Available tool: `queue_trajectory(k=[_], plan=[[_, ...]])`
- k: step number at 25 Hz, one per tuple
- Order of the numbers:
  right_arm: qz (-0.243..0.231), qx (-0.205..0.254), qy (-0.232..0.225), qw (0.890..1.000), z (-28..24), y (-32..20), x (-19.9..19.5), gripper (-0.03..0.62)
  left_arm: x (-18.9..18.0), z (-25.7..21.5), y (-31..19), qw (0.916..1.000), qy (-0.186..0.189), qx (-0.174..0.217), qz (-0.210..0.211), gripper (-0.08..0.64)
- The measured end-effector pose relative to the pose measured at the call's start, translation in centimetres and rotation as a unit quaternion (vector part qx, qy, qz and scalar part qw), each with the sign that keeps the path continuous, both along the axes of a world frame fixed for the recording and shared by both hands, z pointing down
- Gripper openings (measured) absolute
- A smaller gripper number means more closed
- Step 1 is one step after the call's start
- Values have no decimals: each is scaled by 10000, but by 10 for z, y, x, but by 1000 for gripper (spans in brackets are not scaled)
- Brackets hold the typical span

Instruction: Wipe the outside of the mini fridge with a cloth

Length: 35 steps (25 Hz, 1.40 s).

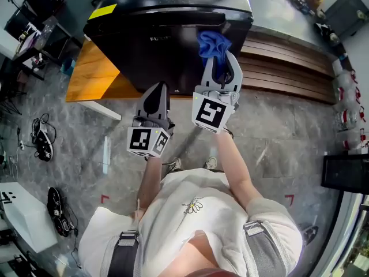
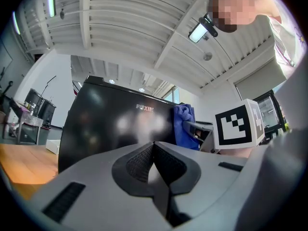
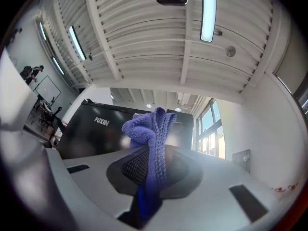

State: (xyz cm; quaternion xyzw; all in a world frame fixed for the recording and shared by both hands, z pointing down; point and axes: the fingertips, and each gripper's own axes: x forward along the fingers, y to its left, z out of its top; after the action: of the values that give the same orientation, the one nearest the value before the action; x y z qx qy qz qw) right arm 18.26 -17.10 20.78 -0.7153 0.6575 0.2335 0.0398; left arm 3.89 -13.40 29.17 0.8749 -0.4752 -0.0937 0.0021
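Black mini fridge (image 1: 173, 45) on wooden table (image 1: 95, 77), toward its right edge. Right gripper (image 1: 221, 62) clamped on blue cloth (image 1: 212, 44). Cloth bunched above jaws at top edge of fridge front, near its right corner; contact unclear. Left gripper (image 1: 155, 91) closed, nothing between jaws, low before fridge front, left of right gripper. Slatted wooden bench (image 1: 288, 68) right of fridge. Cables (image 1: 43, 137) on floor, far left.

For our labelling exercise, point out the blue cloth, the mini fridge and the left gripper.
blue cloth (image 3: 151, 124): right gripper view, bunched top fold.
mini fridge (image 1: 161, 56): head view, black front face.
left gripper (image 1: 157, 92): head view, between its fingertips.
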Motion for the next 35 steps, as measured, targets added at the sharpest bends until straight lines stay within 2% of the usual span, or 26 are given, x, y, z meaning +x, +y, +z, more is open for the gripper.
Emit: queue_trajectory(k=[6,9,18,19,22,24,29,33,35], plan=[[151,45,155,9998,3,3,31,63,25,4,-1,10000,27,-18,56,5],[177,52,86,9998,4,5,42,63,35,5,-1,10000,18,-29,91,5],[272,170,241,9992,4,9,68,63,51,1,3,9999,-93,78,89,5],[203,251,168,9993,4,9,68,63,52,-2,3,9999,-40,103,83,5],[-194,560,-445,9972,3,12,69,63,51,-11,4,9998,122,166,50,5],[-334,686,-612,9952,1,18,71,63,51,-10,6,9998,107,174,52,5],[-449,821,-625,9936,-8,33,61,63,44,-11,11,9997,93,200,99,5],[-666,846,-739,9914,-13,38,31,63,27,-16,13,9996,138,249,88,5],[-845,852,-788,9896,-13,40,10,62,13,-22,15,9990,172,409,-39,5]])
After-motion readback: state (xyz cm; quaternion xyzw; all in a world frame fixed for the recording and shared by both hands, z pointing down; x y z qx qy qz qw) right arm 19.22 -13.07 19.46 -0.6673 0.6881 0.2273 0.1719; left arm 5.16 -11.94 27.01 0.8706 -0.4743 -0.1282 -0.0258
